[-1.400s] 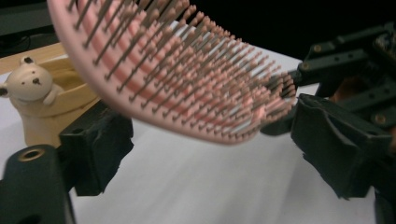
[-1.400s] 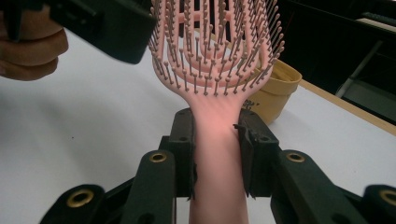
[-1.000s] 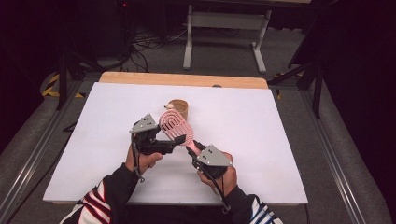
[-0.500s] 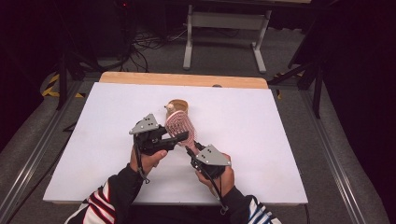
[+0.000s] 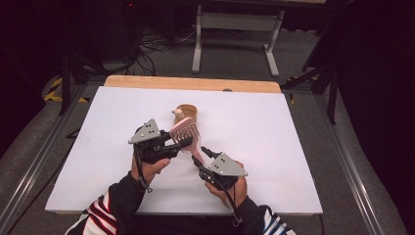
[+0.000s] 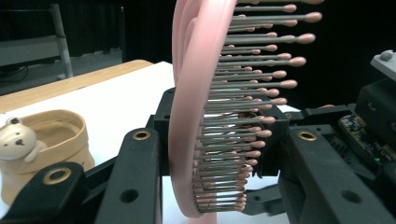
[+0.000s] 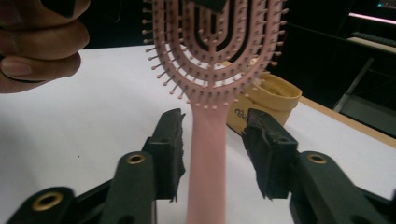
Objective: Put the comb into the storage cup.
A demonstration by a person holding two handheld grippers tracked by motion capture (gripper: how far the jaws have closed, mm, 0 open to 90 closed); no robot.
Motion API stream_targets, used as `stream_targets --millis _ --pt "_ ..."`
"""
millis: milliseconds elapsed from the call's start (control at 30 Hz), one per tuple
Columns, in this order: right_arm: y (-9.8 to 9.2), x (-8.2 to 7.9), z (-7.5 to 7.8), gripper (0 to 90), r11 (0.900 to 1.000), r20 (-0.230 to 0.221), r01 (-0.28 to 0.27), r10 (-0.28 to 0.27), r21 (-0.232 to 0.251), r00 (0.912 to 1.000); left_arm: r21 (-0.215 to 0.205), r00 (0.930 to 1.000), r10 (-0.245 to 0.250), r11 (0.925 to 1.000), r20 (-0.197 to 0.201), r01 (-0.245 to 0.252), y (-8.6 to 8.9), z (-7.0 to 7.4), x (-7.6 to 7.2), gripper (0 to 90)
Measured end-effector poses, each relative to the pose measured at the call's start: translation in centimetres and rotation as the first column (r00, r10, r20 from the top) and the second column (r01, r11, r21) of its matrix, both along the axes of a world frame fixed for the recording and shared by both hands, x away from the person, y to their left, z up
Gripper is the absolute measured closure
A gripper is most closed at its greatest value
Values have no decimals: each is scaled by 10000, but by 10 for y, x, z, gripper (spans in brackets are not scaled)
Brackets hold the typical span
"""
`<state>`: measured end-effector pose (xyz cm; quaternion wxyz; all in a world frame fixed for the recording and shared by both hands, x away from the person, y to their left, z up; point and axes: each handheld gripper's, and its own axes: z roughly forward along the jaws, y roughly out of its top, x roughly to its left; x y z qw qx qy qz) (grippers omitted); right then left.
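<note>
A pink vented hairbrush (image 5: 185, 131) is held up over the white table. My left gripper (image 5: 182, 142) is shut on its head: in the left gripper view the jaws press the brush (image 6: 191, 116) from the back of the frame and from the bristle side. The handle runs down to my right gripper (image 5: 200, 154). In the right gripper view that gripper (image 7: 212, 126) is open, its jaws on either side of the brush handle (image 7: 208, 154) with a gap on both sides.
A tan cup with a small bear figure (image 5: 187, 111) stands on the white table (image 5: 274, 127) just behind the brush, also seen as the cup (image 6: 60, 135) and the cup (image 7: 273, 100). A wooden strip (image 5: 195, 83) edges the far side. The left hand (image 7: 37, 42) is close by.
The brush head has turned slightly in place, from face-on to more edge-on. Both grippers have stayed almost where they were.
</note>
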<state>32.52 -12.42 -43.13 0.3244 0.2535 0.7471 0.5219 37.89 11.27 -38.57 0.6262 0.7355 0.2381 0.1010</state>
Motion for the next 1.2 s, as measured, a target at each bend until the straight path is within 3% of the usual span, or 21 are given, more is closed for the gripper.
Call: stream_targets --millis 267,433,667,833,900,1133,1200 --pt "-21 1 8 367 9998 271 194 -191 -85 9994 -215 9998 212 9995 29 -211 11 2 0 627" --pt "-38 3 9 239 9996 287 214 -209 -175 9994 -40 9992 332 9994 236 -331 17 4 1 627" --pt "-54 0 2 167 9992 191 177 -170 -345 9997 -157 9986 482 9987 228 -478 22 2 5 627" --pt "-69 -1 -1 112 9999 81 166 -166 35 9998 -131 9978 579 9983 318 -575 24 3 7 627" --pt "-81 1 -5 80 9990 -234 328 -321 302 9992 -69 9967 727 9973 349 -725 26 3 8 627" --pt "-97 4 -13 67 9975 -449 674 -664 225 9968 -137 9950 909 9958 420 -904 32 4 14 627" --pt "-104 2 -16 70 9966 -513 821 -822 -43 9953 -190 9943 976 9951 422 -968 33 5 14 627"
